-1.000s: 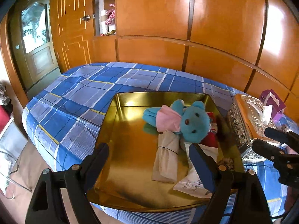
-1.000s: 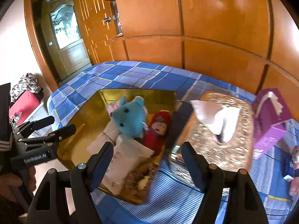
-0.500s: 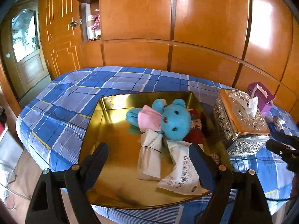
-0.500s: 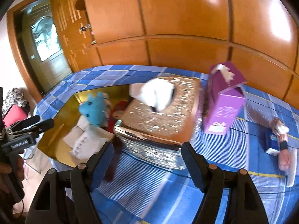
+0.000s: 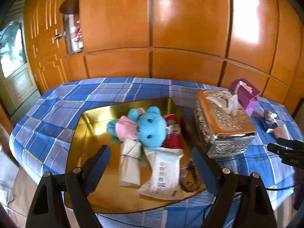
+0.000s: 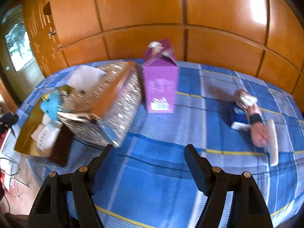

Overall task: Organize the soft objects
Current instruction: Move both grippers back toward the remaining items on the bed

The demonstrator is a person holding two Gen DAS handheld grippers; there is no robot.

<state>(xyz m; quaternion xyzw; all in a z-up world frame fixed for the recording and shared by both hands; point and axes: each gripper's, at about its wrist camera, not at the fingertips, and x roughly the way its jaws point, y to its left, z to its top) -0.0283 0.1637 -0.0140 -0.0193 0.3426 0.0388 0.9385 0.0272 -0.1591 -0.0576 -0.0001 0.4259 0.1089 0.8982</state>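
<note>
A gold tray (image 5: 79, 138) on the blue plaid table holds a blue plush bear (image 5: 150, 127), a red doll (image 5: 172, 133), a rolled white cloth (image 5: 130, 163), a white packet (image 5: 163, 174) and a brown scrunchie (image 5: 188, 176). My left gripper (image 5: 150, 161) is open and empty above the tray's near side. My right gripper (image 6: 148, 163) is open and empty over bare cloth; it also shows in the left wrist view (image 5: 285, 148). A pink soft item with a black band (image 6: 255, 121) lies at the right beside a blue packet (image 6: 238, 114) and a white strip (image 6: 272, 142).
A silver tissue box (image 5: 222, 125) stands right of the tray, also in the right wrist view (image 6: 114, 98). A purple tissue carton (image 6: 161, 87) stands behind it. Wooden wall panels (image 5: 190, 38) close the far side. The table edge drops off at the left.
My right gripper has swung right, from over the tray past the tissue boxes to the table's right part. My left gripper has drawn back and turned slightly right. Both stayed open.
</note>
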